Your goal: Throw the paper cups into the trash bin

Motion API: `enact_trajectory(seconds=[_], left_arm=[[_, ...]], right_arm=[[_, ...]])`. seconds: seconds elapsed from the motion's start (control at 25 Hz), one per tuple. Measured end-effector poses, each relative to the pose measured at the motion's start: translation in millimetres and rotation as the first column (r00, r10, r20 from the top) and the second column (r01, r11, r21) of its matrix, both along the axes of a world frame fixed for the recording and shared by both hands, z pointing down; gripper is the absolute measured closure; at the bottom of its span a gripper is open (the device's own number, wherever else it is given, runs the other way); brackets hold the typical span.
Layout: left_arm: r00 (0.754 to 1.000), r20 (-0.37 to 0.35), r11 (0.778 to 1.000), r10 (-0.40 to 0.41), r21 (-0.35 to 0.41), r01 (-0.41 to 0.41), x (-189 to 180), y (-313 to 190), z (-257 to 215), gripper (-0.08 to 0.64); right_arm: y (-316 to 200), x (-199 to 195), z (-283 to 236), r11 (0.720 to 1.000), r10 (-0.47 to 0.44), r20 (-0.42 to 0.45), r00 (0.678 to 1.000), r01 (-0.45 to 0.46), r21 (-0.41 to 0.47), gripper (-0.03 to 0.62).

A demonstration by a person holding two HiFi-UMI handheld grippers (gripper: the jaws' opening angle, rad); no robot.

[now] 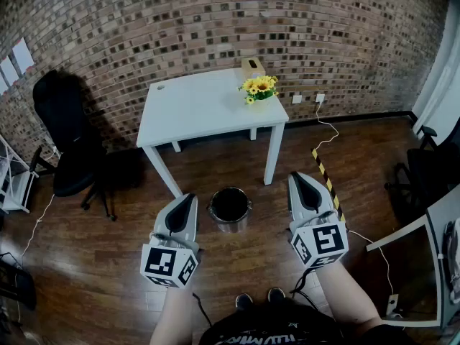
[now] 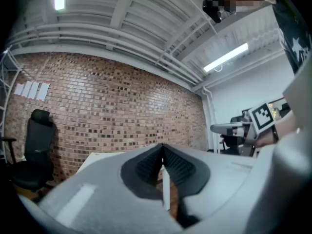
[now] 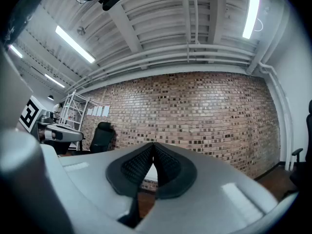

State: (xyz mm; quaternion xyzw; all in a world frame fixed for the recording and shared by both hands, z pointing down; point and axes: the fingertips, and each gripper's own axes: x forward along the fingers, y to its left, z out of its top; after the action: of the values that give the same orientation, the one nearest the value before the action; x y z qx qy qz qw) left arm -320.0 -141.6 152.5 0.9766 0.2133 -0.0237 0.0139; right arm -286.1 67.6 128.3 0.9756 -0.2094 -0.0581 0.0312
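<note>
The left gripper [image 1: 190, 198] and right gripper [image 1: 297, 178] are held side by side, roughly level, jaws closed on nothing.

trash bin [image 1: 230, 227] interior dark, small box [image 1: 252, 66] perhaps tissues

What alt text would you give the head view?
A left gripper and a right gripper, both shut and empty, frame a trash bin on the wood floor, before a white table bearing sunflowers, by a brick wall.

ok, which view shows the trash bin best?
Head view: the bin shows whole, open top up, in front of the table. Neither gripper view shows it; both look over it at the brick wall.
</note>
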Motion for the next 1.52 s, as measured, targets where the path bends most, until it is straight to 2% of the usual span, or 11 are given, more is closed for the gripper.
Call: enact_trajectory(seconds=[0.32,0.52,0.84,1.12,1.36,1.52], left_arm=[[0.998,-0.024,0.999,0.052,-0.001,-0.052,8.4,13.5,-12.7,0.555],[0.999,-0.022,1.0,0.03,0.008,-0.03,12.3,21.3,-12.5,0.555],[0.998,-0.029,0.997,-0.055,0.051,0.057,31.4,61.5,-0.4,0.555],[0.988,-0.031,0.985,-0.15,0.086,0.152,66.9,157.6,-3.2,0.555],[0.974,-0.034,0.969,-0.225,0.095,0.228,73.2,220.1,-5.1,0.555],[0.977,-0.03,0.966,-0.212,0.143,0.215,75.2,261.5,-8.5,0.555]], right_arm=[[22.6,10.1,-13.9,0.998,0.06,-0.008,0.998,-0.06,0.014,0.584],[43.0,20.0,-14.7,0.996,0.077,-0.01,0.997,-0.076,0.055,0.585],[73.9,56.6,-4.2,0.997,-0.028,-0.034,0.999,0.03,0.074,0.584],[174.9,100.9,-3.8,0.987,-0.135,-0.032,0.99,0.138,0.08,0.586],[250.7,114.3,0.2,0.975,-0.214,-0.034,0.976,0.216,0.057,0.586],[279.4,116.7,6.2,0.969,-0.245,-0.03,0.969,0.246,0.039,0.585]])
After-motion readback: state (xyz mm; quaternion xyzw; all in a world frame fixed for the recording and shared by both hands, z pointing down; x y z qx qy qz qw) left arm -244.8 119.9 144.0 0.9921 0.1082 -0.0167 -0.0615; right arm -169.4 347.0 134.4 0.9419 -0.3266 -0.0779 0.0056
